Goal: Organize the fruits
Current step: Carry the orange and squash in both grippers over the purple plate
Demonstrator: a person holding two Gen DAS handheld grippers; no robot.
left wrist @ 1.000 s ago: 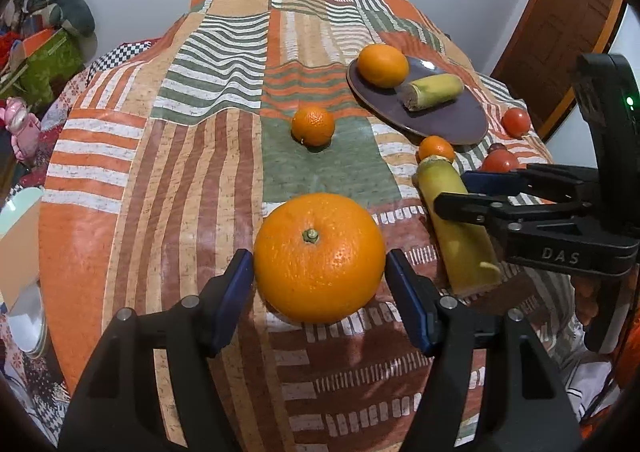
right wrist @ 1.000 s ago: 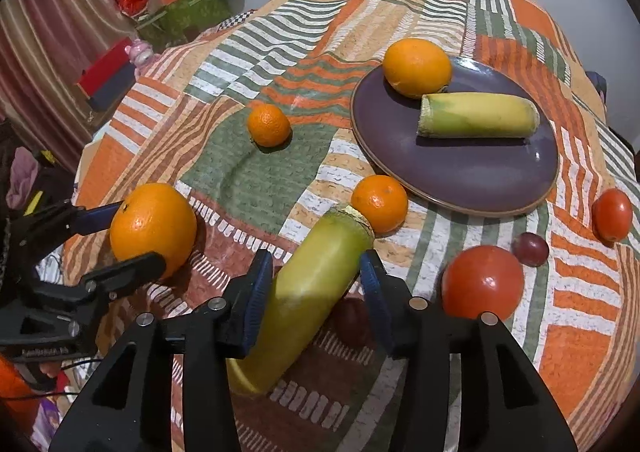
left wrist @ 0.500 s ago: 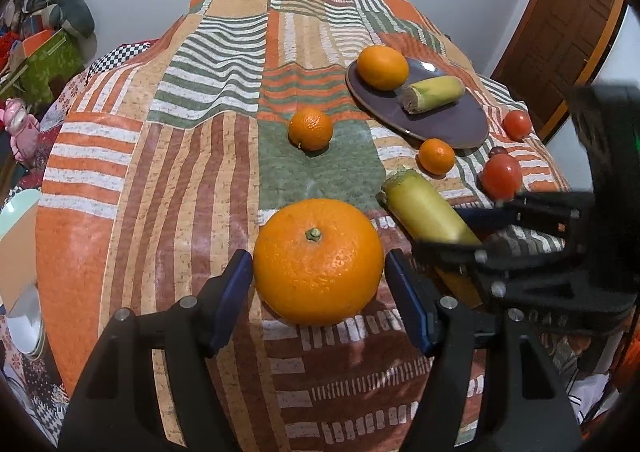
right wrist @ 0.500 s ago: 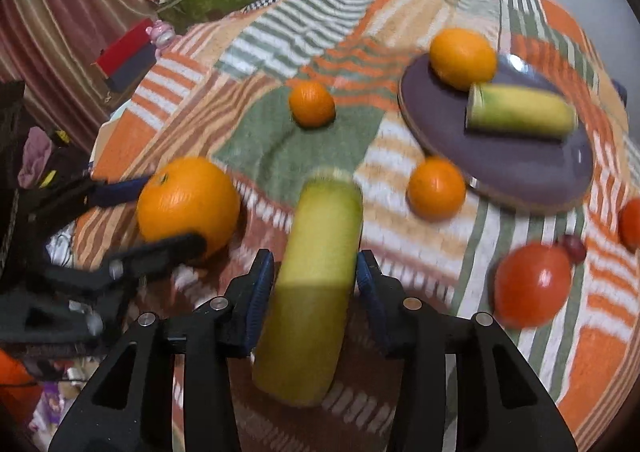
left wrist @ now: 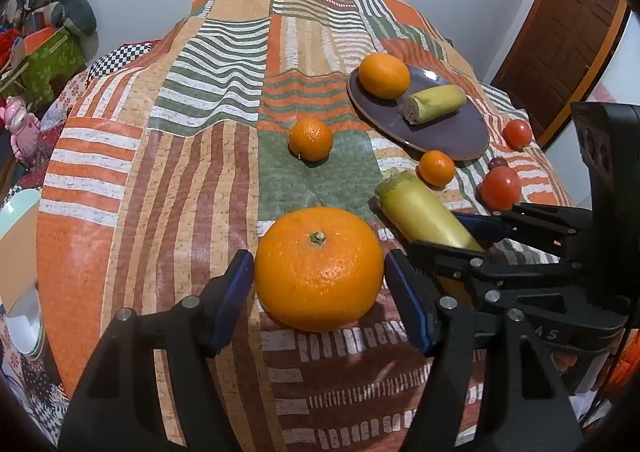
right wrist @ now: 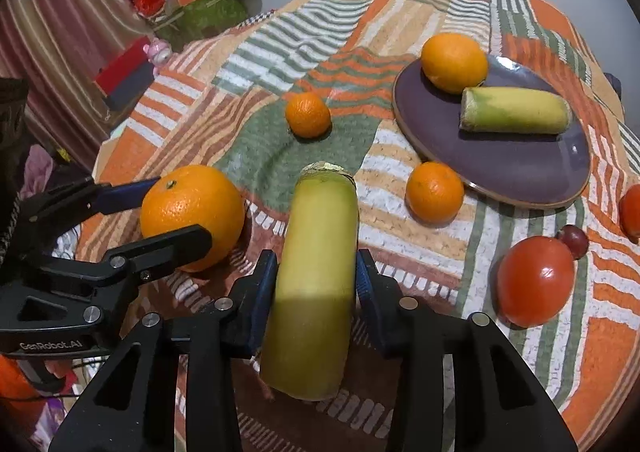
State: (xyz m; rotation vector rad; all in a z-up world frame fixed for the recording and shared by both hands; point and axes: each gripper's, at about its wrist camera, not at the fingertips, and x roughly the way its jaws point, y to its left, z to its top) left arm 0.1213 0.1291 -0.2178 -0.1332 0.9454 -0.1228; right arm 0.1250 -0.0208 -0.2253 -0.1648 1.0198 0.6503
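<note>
Even, soft indoor light from above; sharp focus. Small glare spots on the purple plate (right wrist: 516,166). Soft shadows under fruit. Fisheye bends edges, corners go black.

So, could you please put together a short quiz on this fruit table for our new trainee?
1. True or false: the right claw is closed on the long yellow-green fruit.
2. How many fruits lie on the purple plate?
3. What sits between the fingers of the left claw? A) a lemon B) the large orange C) an apple

Key: 1 true; 2 two; 3 B.
</note>
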